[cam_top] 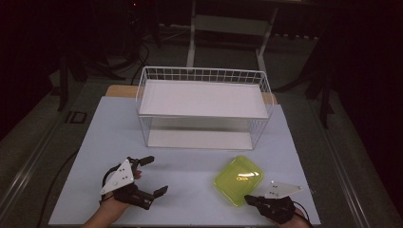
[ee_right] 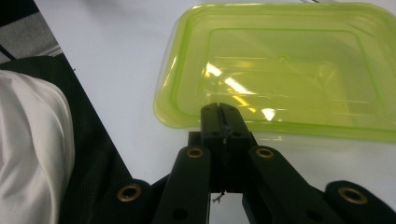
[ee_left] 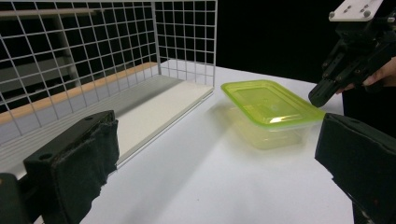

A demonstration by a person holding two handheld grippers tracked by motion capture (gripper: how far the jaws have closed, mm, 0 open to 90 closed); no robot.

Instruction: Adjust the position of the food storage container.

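A translucent lime-green lidded container (cam_top: 239, 179) (ee_left: 264, 105) (ee_right: 280, 70) lies on the white table, at the front right. My right gripper (cam_top: 248, 199) (ee_right: 223, 114) is shut, its two jaws pressed together side by side. Their tips rest against the container's near rim, and I see nothing held between them. From the left gripper view, that right gripper (ee_left: 320, 97) meets the container's far edge. My left gripper (cam_top: 157, 175) (ee_left: 219, 158) hovers at the front left, jaws wide open and empty, pointed toward the container.
A white wire basket (cam_top: 203, 76) (ee_left: 93, 46) with an upper and a lower white shelf stands at the back centre of the table (cam_top: 119, 128). Bare tabletop lies between it and both hands. A white garment (ee_right: 28, 149) sits beyond the table's front edge.
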